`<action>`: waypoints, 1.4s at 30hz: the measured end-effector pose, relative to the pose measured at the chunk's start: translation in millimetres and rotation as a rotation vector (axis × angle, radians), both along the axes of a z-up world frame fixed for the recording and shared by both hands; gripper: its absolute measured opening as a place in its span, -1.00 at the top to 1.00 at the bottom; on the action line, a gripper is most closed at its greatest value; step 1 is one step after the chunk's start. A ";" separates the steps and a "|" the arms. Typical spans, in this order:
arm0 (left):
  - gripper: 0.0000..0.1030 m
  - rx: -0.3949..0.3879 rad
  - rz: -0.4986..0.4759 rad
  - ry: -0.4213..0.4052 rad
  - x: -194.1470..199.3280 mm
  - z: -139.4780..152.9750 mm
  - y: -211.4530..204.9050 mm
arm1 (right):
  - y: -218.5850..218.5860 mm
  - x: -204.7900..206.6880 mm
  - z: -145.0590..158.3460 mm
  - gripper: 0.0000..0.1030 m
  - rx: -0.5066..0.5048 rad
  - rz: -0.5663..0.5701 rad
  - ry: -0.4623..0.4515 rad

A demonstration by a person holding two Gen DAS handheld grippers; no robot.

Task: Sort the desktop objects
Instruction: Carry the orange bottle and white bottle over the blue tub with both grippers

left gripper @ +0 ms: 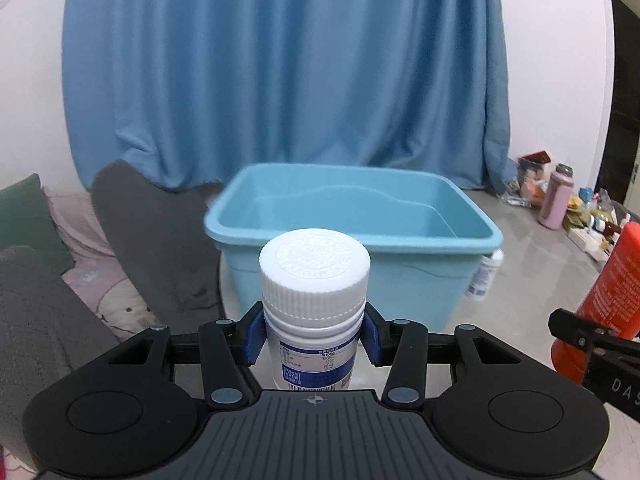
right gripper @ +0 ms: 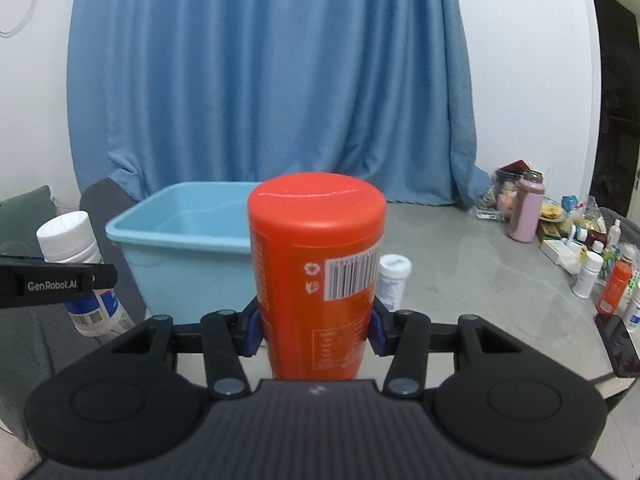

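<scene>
My left gripper (left gripper: pixel 314 338) is shut on a white pill bottle (left gripper: pixel 314 280) with a ribbed white cap and blue label, held upright in front of the light blue plastic tub (left gripper: pixel 352 240). My right gripper (right gripper: pixel 316 330) is shut on an orange canister (right gripper: pixel 316 264) with a barcode, held upright to the right of the tub (right gripper: pixel 180 244). The orange canister also shows at the right edge of the left wrist view (left gripper: pixel 608 292). The white bottle also shows at the left of the right wrist view (right gripper: pixel 74 256). The tub looks empty inside.
A small white bottle (right gripper: pixel 394 280) stands on the grey table by the tub's right corner. A pink flask (right gripper: pixel 526 208) and several bottles and packets (right gripper: pixel 592 256) crowd the table's far right. Grey and pink cushions (left gripper: pixel 120 248) lie left. A blue curtain hangs behind.
</scene>
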State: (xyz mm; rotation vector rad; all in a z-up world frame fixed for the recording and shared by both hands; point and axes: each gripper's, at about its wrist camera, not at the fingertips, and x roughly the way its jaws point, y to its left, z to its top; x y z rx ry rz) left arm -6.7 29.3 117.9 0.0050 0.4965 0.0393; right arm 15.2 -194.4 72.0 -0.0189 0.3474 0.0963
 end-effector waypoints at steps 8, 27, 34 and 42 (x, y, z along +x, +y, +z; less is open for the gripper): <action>0.06 0.006 0.015 -0.031 9.3 31.2 14.1 | 14.6 15.7 23.0 0.03 -0.009 0.015 -0.005; 0.06 0.014 0.024 -0.080 102.0 78.2 24.5 | 47.2 109.0 48.1 0.03 -0.025 0.047 -0.034; 0.06 0.005 0.017 -0.034 156.7 64.2 18.1 | 51.3 152.9 39.4 0.03 -0.033 0.060 0.002; 0.06 0.005 0.024 0.037 205.8 32.8 12.1 | 55.2 188.3 22.3 0.03 -0.051 0.092 0.061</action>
